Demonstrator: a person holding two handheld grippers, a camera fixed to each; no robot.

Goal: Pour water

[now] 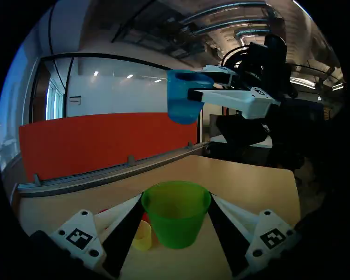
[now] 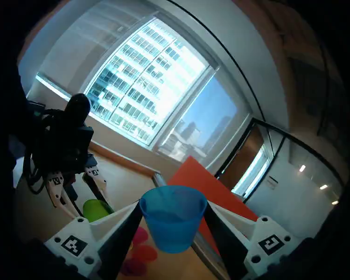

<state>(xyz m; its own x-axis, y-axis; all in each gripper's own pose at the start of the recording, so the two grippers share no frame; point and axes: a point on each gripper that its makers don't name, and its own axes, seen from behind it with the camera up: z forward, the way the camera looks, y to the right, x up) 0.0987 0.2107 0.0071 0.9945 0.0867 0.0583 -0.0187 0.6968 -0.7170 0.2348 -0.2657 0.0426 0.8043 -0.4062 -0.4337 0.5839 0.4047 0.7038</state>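
In the left gripper view my left gripper [image 1: 176, 219] is shut on a green cup [image 1: 176, 212], held upright just above the wooden table [image 1: 249, 182]. Higher up and farther off, my right gripper [image 1: 193, 91] holds a blue cup [image 1: 184, 95] in the air, roughly upright. In the right gripper view the blue cup [image 2: 173, 217] sits between the fingers of my right gripper [image 2: 173, 224], with water inside. Down to the left there, the left gripper [image 2: 79, 198] holds the green cup [image 2: 96, 209] over the table.
A small yellow cup [image 1: 143, 235] stands on the table by the green cup. Pink and red cups [image 2: 140, 254] lie below the blue cup. An orange partition [image 1: 105, 140] and metal rail run along the table's far edge; a large window [image 2: 142, 98] is behind.
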